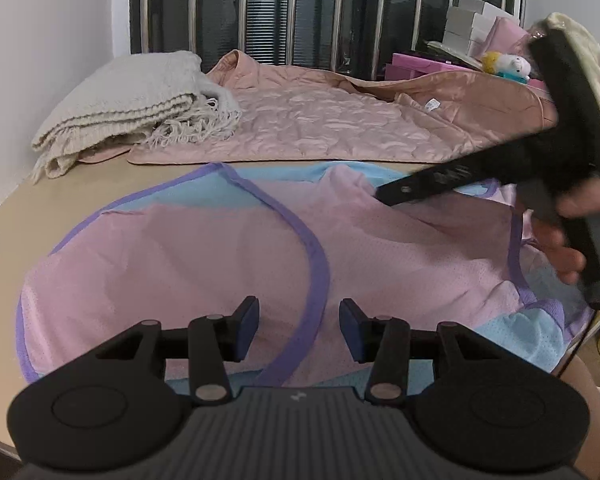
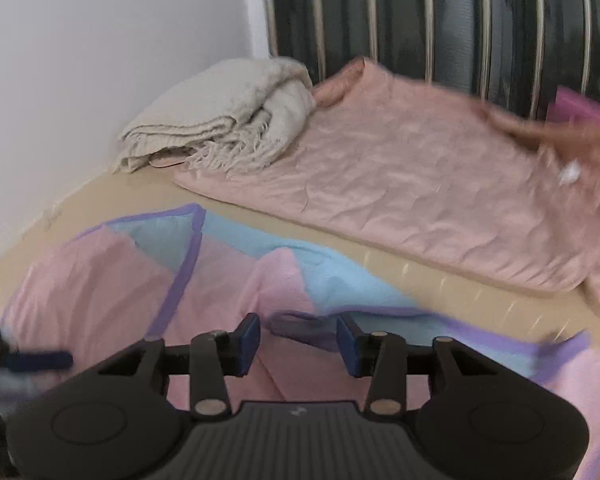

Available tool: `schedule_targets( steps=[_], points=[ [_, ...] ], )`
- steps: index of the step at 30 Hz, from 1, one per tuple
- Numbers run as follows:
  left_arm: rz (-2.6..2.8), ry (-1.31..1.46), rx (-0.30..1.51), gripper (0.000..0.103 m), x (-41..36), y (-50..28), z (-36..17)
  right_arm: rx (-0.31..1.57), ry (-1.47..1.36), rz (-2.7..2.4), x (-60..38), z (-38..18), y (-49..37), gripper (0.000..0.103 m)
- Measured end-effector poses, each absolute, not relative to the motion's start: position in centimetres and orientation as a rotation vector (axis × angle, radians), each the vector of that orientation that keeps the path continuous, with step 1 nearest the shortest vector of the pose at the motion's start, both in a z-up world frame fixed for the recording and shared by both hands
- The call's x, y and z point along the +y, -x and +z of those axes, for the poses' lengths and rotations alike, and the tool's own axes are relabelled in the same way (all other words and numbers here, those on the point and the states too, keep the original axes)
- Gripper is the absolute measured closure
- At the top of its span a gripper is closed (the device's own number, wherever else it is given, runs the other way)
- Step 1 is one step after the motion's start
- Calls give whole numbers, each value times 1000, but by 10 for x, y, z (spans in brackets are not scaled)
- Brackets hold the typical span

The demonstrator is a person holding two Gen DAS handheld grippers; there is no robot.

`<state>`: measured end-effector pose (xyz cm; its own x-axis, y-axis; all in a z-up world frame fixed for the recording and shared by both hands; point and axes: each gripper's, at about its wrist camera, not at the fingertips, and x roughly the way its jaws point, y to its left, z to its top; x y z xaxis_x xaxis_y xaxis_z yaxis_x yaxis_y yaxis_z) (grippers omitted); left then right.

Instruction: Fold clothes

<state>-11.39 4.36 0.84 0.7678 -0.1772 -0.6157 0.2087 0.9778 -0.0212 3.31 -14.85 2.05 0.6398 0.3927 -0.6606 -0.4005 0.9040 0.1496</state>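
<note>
Pink mesh jersey [image 1: 220, 256] is lying spread, unfolded; folding barely starting. Left gripper [image 1: 299, 330] and right gripper [image 2: 298, 344] are hovering open-fingered, empty. Quilted jacket [image 1: 320, 120] waiting at 12 o'clock.

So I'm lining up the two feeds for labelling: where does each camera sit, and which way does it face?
Left wrist: rides on the left gripper, looking forward across the pink mesh jersey toward the window bars; its own open jaws show, plus the right gripper and the right hand entering at right.
Right wrist: rides on the right gripper, motion-blurred, facing the jersey's purple trim; own open jaws show, the left gripper's fingertip at far left.
Shared: jersey, cream blanket, pink quilt, tan table.
</note>
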Motion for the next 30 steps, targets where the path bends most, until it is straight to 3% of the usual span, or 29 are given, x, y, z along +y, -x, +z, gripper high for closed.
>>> schedule_targets(
  steps=[1, 5, 7, 9, 10, 13, 14, 15, 16, 17, 21, 23, 24, 26, 28, 29, 30],
  points=[
    [-209, -56, 661, 58, 43, 114, 8, 760, -23, 432, -151, 18, -39, 98],
    [-210, -66, 657, 58, 42, 115, 8, 677, -142, 351, -174, 24, -55, 99],
    [-213, -66, 656, 58, 44, 116, 8, 663, -179, 343, -183, 28, -57, 89],
    [-213, -63, 654, 58, 45, 117, 8, 695, -231, 382, -193, 30, -55, 52],
    [-214, -62, 652, 58, 46, 117, 7, 708, -250, 403, -197, 29, -53, 48],
    [-212, -67, 646, 56, 46, 116, 6, 759, -245, 446, -199, 21, -50, 49],
    [-212, -68, 644, 55, 46, 116, 6, 770, -223, 449, -197, 17, -48, 58],
    [-211, -70, 643, 55, 45, 115, 6, 760, -168, 436, -192, 14, -44, 83],
    [-211, -71, 642, 55, 45, 115, 5, 754, -113, 413, -188, 12, -39, 99],
    [-211, -70, 643, 54, 45, 115, 5, 750, -72, 373, -186, 12, -34, 102],
    [-206, -68, 645, 54, 46, 115, 6, 702, -42, 256, -202, 20, -1, 101],
    [-204, -68, 645, 53, 46, 115, 6, 679, -72, 262, -211, 27, 18, 93],
    [-202, -68, 645, 52, 46, 115, 6, 668, -96, 284, -215, 31, 28, 72],
    [-200, -68, 646, 51, 45, 115, 5, 656, -112, 332, -215, 34, 46, 46],
    [-197, -68, 646, 50, 45, 115, 5, 640, -53, 370, -204, 30, 58, 54],
    [-196, -68, 646, 50, 45, 114, 5, 641, -15, 382, -197, 25, 61, 86],
    [-195, -68, 646, 50, 45, 114, 5, 658, 18, 371, -190, 19, 61, 97]
  ],
)
